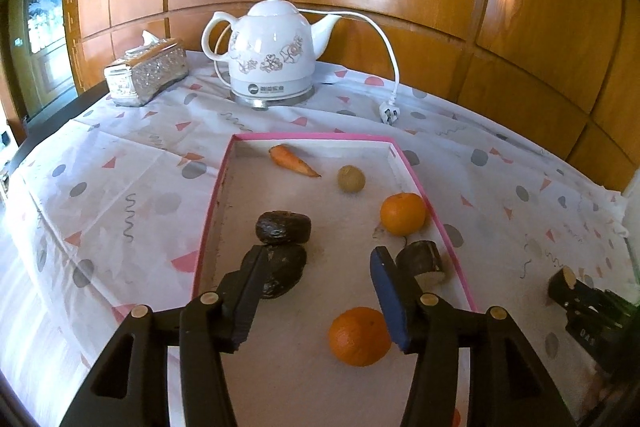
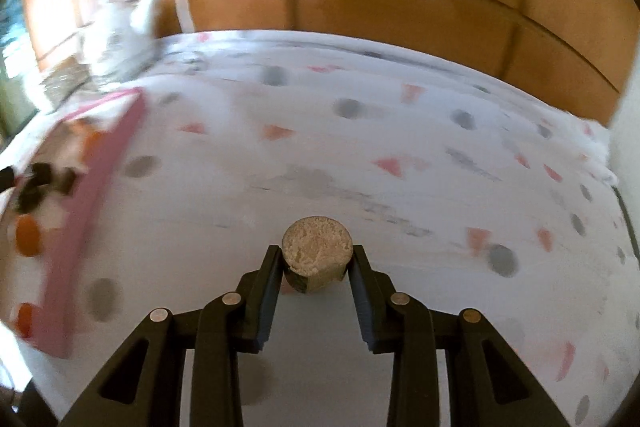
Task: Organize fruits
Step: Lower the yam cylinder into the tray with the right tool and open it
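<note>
My left gripper hangs open over the pink-rimmed tray, its pads pressing on nothing. An orange lies on the tray floor below, close to the right finger. Also in the tray are a carrot, a small tan round fruit, a second orange, two dark lumps and a dark cut piece. My right gripper is shut on a dark-skinned stub with a pale cut face, held above the tablecloth right of the blurred tray.
A white floral electric kettle stands at the back, its cord ending in a loose plug. A glittery tissue box sits back left. A patterned tablecloth covers the table; wooden panelling rises behind it.
</note>
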{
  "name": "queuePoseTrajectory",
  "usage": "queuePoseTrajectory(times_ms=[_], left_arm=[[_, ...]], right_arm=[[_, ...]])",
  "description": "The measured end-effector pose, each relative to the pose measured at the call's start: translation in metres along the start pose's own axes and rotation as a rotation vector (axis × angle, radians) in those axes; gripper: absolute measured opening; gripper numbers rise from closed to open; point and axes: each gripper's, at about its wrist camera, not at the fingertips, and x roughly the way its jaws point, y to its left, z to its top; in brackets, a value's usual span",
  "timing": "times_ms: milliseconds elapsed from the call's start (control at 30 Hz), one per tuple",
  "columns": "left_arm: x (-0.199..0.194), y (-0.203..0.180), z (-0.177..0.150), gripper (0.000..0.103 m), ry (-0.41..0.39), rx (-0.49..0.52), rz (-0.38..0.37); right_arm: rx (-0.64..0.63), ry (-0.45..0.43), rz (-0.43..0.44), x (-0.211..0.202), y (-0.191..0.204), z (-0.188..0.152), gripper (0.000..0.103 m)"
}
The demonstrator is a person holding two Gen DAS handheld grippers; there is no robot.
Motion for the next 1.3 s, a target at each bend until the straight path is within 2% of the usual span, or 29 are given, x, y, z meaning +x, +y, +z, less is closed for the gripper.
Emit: queuePoseTrajectory(times_ms=[267, 467, 533, 633, 700, 800, 933, 1167, 1300], left_arm=[[-0.005, 0.011, -0.003, 0.055, -0.003, -0.017, 0.015], [-0.008, 0.022, -0.004, 0.058, -0.008, -0.036, 0.032], [-0.01, 0.027, -0.003, 0.059, -0.01, -0.05, 0.032], [-0.012, 0.034, -0.003, 0.068, -0.011, -0.059, 0.045], [-0.014, 0.039, -0.004, 0.068, -0.016, -0.07, 0.053], [-0.016, 0.044, -0.004, 0.07, -0.015, -0.081, 0.066], [-0.019, 0.048, -0.004, 0.078, -0.022, -0.095, 0.079], [-0.027, 0.047, -0.006, 0.084, -0.041, -0.099, 0.09], [-0.034, 0.045, -0.006, 0.094, -0.056, -0.096, 0.107]], right_arm=[[-0.158, -0.046, 0.254, -0.029, 0.081, 0.014, 0.034], [-0.279, -0.018, 0.396, -0.035, 0.139, 0.014, 0.034], [-0.32, -0.002, 0.416, -0.032, 0.155, 0.013, 0.034], [-0.349, 0.047, 0.444, -0.022, 0.171, 0.015, 0.034], [-0.349, 0.056, 0.445, -0.015, 0.178, 0.018, 0.035], [-0.335, 0.031, 0.447, -0.01, 0.182, 0.022, 0.041], [-0.307, 0.027, 0.447, -0.007, 0.184, 0.028, 0.043], [-0.256, 0.009, 0.471, -0.02, 0.18, 0.024, 0.046], [-0.235, -0.043, 0.425, -0.034, 0.176, 0.02, 0.046]])
